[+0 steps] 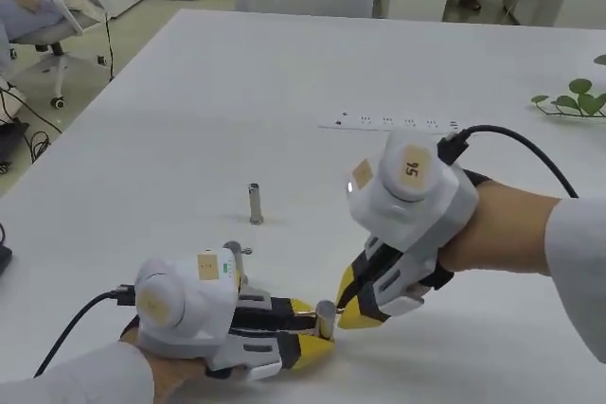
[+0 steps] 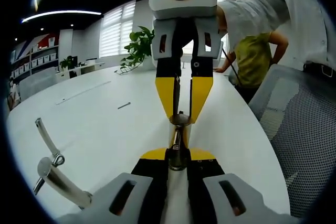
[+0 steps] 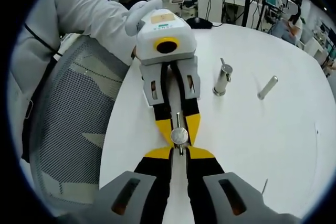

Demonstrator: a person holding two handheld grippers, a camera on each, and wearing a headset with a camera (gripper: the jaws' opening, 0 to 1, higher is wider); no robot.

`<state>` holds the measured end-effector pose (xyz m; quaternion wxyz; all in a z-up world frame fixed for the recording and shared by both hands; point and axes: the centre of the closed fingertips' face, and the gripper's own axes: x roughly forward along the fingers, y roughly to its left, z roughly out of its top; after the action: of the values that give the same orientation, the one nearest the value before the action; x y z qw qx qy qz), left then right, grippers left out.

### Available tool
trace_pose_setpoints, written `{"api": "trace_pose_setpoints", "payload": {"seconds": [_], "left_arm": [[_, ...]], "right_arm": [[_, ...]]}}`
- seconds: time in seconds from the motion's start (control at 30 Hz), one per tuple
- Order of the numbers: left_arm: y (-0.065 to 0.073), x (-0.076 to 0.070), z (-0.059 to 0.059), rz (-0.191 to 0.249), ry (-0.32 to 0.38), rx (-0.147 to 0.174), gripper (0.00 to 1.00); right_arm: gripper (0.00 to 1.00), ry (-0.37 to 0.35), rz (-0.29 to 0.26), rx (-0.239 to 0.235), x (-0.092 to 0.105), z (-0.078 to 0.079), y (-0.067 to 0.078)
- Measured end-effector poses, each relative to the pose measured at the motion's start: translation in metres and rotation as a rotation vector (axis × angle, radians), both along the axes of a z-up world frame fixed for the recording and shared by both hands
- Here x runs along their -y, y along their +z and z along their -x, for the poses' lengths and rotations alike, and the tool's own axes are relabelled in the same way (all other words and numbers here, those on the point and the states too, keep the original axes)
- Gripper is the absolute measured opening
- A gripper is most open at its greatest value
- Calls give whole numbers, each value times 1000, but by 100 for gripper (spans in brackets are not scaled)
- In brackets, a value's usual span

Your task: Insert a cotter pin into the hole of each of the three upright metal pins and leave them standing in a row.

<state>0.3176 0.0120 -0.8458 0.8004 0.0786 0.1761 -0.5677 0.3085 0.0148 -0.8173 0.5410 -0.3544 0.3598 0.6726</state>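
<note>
My left gripper [image 1: 315,330] lies low at the table's near edge, shut on a short metal pin [image 1: 327,311] that it holds upright. Facing it from the right, my right gripper [image 1: 347,307] is shut on a thin cotter pin [image 2: 176,94], held right at the pin's top end [image 3: 179,136]. Just behind the left gripper, a second metal pin [image 1: 236,252] stands with a cotter pin through it. The third, bare pin [image 1: 255,203] stands farther back.
A loose cotter pin [image 2: 124,105] lies on the white table [image 1: 284,92]. A white power strip [image 1: 398,124] sits mid-table, and a small plant [image 1: 573,101] is at the right edge. A mesh chair [image 3: 68,108] is close to the near edge.
</note>
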Motion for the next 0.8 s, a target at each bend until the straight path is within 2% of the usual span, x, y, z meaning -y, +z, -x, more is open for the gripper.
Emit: {"api": "trace_pose_setpoints", "payload": {"seconds": [0.27, 0.8], "left_arm": [[-2, -1, 1, -4, 6, -15, 13], [4, -13, 4, 22, 43, -51, 28]], "right_arm": [[12, -25, -7, -9, 5, 0, 0], [19, -109, -42, -36, 17, 1, -7]]}}
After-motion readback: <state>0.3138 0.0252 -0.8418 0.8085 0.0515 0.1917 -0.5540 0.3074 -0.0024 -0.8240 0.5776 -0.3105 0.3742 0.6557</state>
